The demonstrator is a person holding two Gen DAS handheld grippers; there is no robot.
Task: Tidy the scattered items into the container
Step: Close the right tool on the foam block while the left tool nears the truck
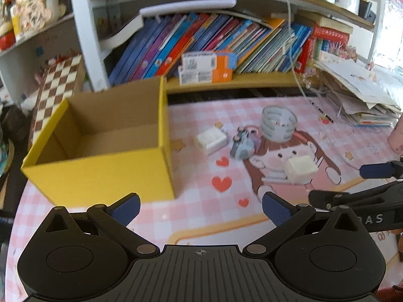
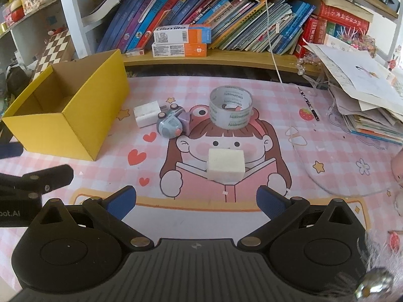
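Note:
An open yellow cardboard box (image 1: 100,176) (image 2: 75,118) stands at the left of the pink desk mat and looks empty inside. To its right lie a white charger block (image 1: 211,141) (image 2: 146,115), a small blue-grey toy car (image 1: 243,144) (image 2: 171,123), a roll of clear tape (image 1: 278,123) (image 2: 231,110) and a cream cube (image 1: 299,170) (image 2: 226,167). My left gripper (image 1: 200,207) is open and empty, near the box's front right corner. My right gripper (image 2: 196,202) is open and empty, just short of the cream cube.
A bookshelf (image 2: 201,12) with leaning books and two toothpaste boxes (image 2: 181,41) runs along the back. A messy paper stack (image 2: 365,95) sits at the right. A chequered board (image 1: 55,90) leans left of the box. A pencil (image 2: 308,103) lies near the papers.

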